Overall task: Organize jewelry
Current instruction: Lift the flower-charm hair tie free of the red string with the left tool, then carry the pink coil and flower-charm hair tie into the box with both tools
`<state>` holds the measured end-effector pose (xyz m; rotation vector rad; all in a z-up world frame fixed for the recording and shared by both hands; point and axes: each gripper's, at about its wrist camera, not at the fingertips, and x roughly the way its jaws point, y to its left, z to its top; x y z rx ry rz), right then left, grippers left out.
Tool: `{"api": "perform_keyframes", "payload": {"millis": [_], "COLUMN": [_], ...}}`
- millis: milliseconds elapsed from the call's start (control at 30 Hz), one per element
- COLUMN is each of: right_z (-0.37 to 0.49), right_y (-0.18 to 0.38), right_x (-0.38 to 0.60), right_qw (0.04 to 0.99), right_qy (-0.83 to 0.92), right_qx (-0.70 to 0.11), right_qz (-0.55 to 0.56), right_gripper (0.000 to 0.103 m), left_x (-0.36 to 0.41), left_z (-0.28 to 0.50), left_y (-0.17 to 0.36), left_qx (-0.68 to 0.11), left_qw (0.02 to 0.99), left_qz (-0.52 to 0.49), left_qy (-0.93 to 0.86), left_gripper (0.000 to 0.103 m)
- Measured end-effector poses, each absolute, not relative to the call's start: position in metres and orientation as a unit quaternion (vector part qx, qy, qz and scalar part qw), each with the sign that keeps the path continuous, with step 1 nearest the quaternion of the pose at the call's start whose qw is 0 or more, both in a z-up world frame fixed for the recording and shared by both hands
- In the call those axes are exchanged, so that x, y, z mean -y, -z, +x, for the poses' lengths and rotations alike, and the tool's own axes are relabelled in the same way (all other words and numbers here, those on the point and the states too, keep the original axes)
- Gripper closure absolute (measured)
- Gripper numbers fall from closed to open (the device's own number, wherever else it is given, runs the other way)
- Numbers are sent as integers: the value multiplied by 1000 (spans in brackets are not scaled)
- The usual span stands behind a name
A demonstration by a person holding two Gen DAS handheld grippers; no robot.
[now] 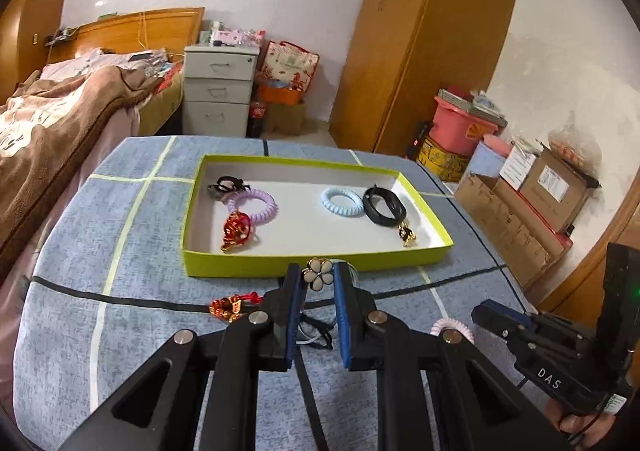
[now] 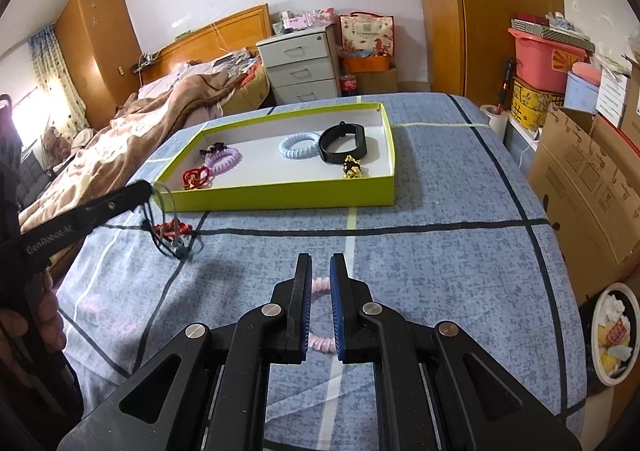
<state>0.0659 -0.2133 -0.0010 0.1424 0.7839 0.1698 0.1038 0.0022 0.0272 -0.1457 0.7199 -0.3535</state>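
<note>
A: Just in front of the green tray [image 1: 312, 265], what does the left gripper [image 1: 318, 279] have?

B: A white flower charm [image 1: 317, 274], pinched between the two blue pads at their tips. Thin black cords hang from it to the blue cloth; the right camera shows them dangling [image 2: 160, 211] by the tray's near left corner.

A: And the right gripper [image 2: 320, 291]?

B: Well short of the tray, low over the cloth. Its jaws stand a little apart astride a pink coil hair tie [image 2: 320, 285]; I cannot tell whether the pads press it.

A: What lies inside the tray?

B: A purple coil tie [image 1: 252, 205], a red and gold charm [image 1: 237, 234] and a black tie [image 1: 226, 184] at the left end; a pale blue coil tie [image 1: 343, 202], a black band [image 1: 384, 206] and a small gold charm [image 1: 407, 235] at the right end.

A: Anything outside it?

B: A red and gold knotted charm [image 1: 230, 306] on the cloth, before the tray's near wall.

A: Any writing?

B: "DAS" on the right gripper's body, "GenRobot" on the left one's.
</note>
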Motion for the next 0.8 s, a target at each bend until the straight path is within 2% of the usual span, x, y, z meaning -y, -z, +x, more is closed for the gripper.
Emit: {"api": "perform_keyframes", "payload": {"millis": [533,700,800], "right_z": [72,76,79], "right_y": [-10,5,20], "right_x": [223,223,221], "right_qw": [925,908,895], "right_qy": [-83,-93,-84], "right_qx": [-362,-407,-438], "right_qz": [87,42,28], "right_gripper": [94,93,88], "left_x": [-4,-6,-5], "left_z": [111,112,113], "left_y": [-38,-32,-30], "left_qx": [-342,-350,-351], "left_qw": [922,919,919], "left_qz": [-78,-79,-76], "left_qy": [164,163,163], "left_gripper": [86,86,86]}}
